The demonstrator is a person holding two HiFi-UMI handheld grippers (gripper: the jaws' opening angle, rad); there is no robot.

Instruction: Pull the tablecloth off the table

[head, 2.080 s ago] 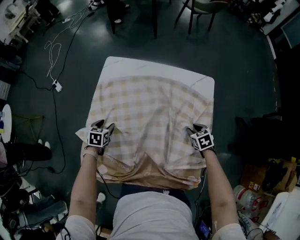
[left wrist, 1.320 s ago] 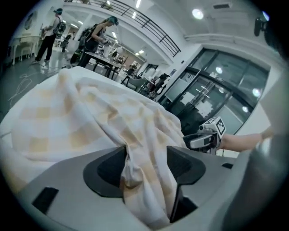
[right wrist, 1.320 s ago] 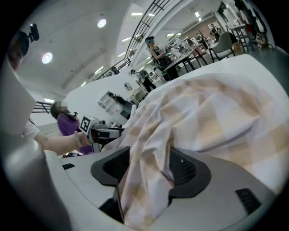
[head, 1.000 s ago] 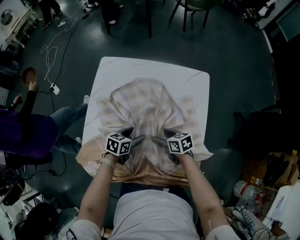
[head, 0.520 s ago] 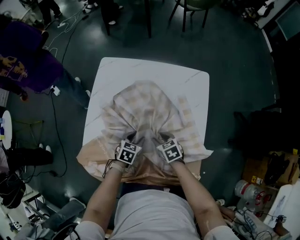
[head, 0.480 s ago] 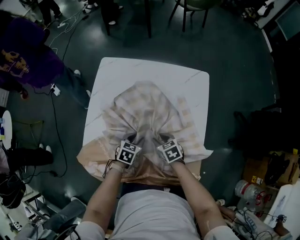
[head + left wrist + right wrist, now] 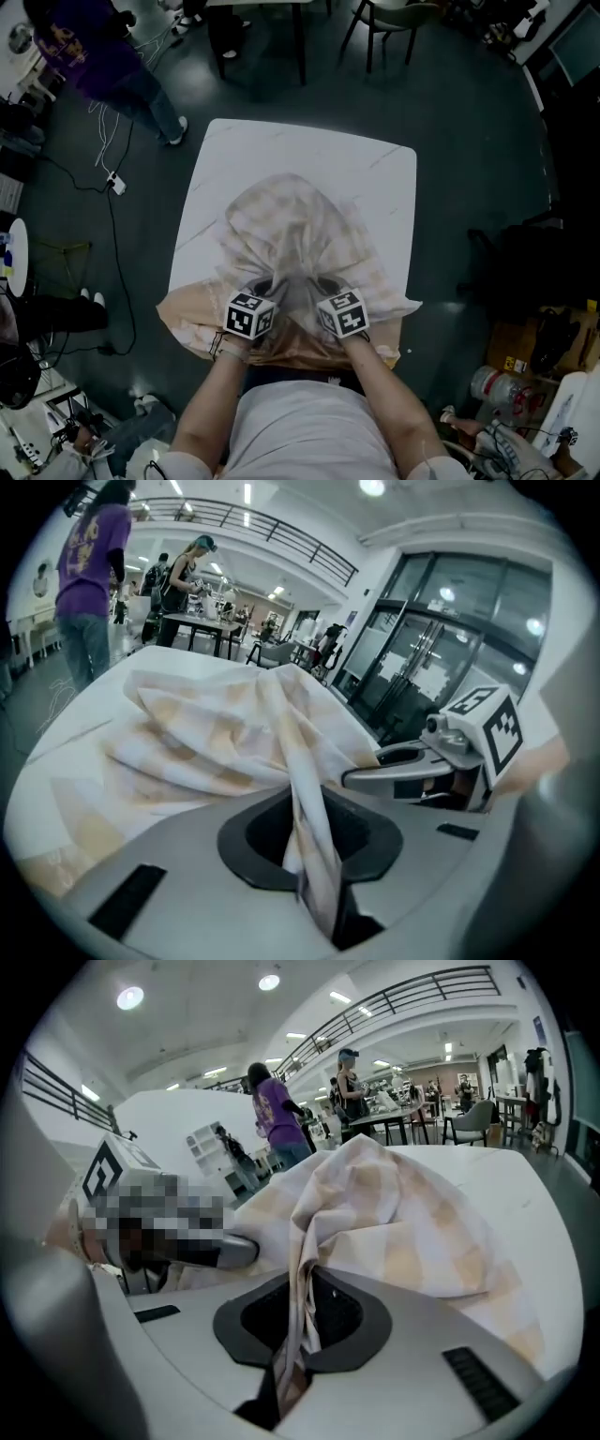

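A beige-and-white checked tablecloth [image 7: 295, 230] lies bunched into a heap on the middle of the white square table [image 7: 375, 173], and its near edge hangs over the front. My left gripper [image 7: 265, 289] and right gripper [image 7: 323, 286] sit side by side near the front edge. Their jaws have just been closing, with cloth between them. In the left gripper view, the left gripper [image 7: 311, 817] is shut on a twisted fold of the tablecloth [image 7: 216, 724]. In the right gripper view, the right gripper [image 7: 298, 1321] pinches another fold of the tablecloth [image 7: 394, 1213].
A person in a purple top [image 7: 84, 47] stands on the dark floor at the upper left, near loose cables [image 7: 112, 178]. Chairs [image 7: 394, 19] stand beyond the table. Bottles and clutter [image 7: 506, 384] lie at the lower right.
Both grippers came in from the cloth's sides to the middle, gathering it into a heap, then closed on it and drew slightly toward me. The person in purple walked to the upper left.
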